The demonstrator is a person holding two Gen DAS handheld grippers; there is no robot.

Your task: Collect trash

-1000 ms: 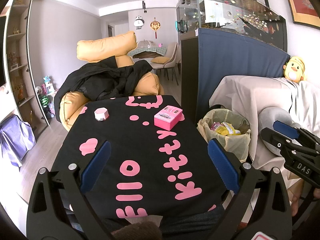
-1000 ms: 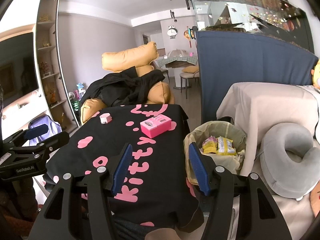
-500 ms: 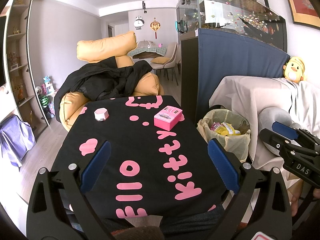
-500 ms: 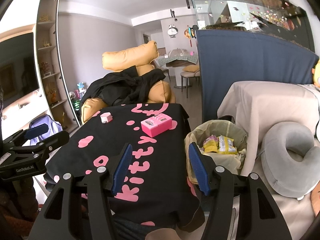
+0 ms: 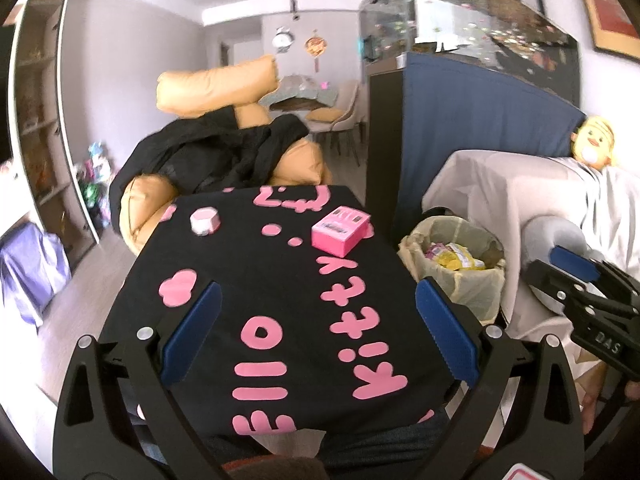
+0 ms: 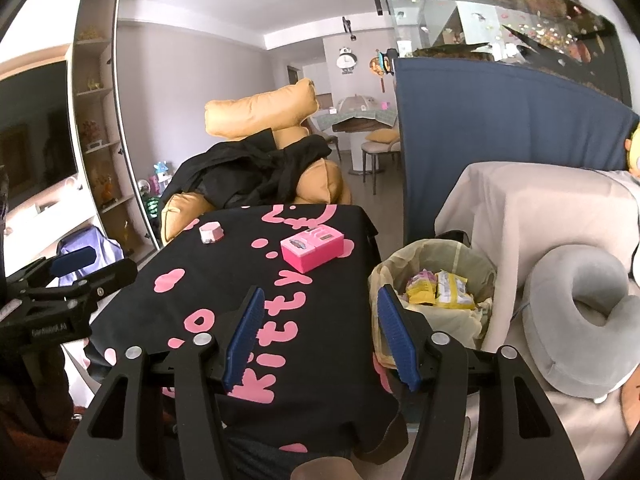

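Hovering both tools over the black pink-lettered tablecloth (image 5: 280,264)

My left gripper (image 5: 318,334) gapes empty; ahead-left sits the small white-pink pot (image 5: 205,221), ahead-right the pink cardboard box (image 6: 312,249). My right gripper (image 6: 320,336) is opening, empty; I'd approach low, squarely, beside the lined wastebasket (image 6: 436,280).

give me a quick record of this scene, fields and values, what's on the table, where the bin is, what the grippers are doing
table cover: black cloth with pink lettering
on table: pink box, small white-pink container
trash bin: lined, beside the table's right edge, yellow wrappers inside
left gripper: open, empty
right gripper: jaws opening, nothing between them
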